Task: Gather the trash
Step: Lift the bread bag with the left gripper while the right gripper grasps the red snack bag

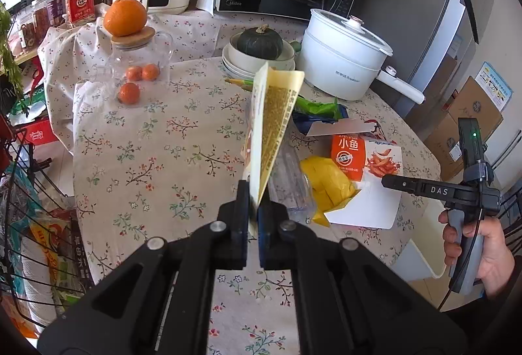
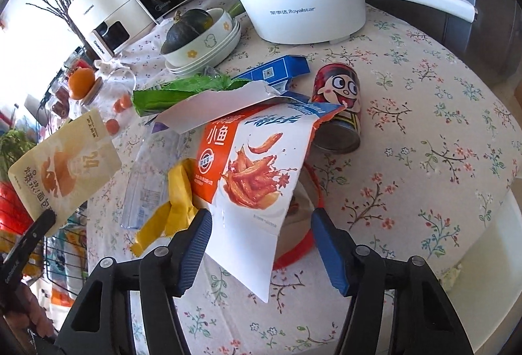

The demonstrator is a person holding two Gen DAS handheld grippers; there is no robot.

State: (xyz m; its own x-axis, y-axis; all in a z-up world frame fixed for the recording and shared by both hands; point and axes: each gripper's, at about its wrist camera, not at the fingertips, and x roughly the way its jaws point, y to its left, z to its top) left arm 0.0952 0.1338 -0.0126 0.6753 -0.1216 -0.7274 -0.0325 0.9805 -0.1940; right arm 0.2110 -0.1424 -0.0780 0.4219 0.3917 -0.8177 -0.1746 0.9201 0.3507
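My left hand-held gripper [image 1: 253, 208] is pinching a cream pouch [image 1: 272, 123] by its lower edge, lifted clear of the worktop [image 1: 156, 140]. My right hand-held gripper [image 2: 261, 224] stands spread, the corner of the orange-and-white snack bag [image 2: 251, 166] between its pads, untouched as far as I can tell. So I judge one piece collected, nothing binned yet. Left on the cloth: the bag, a yellow wrapper [image 2: 173, 208], a clear bottle [image 2: 146, 179], a green wrapper [image 2: 182, 91], a blue box [image 2: 277, 69] and a can [image 2: 339, 107]. The can shows plainly only in the right view; the left view alone shows a wire basket [image 1: 29, 192] beside the worktop.
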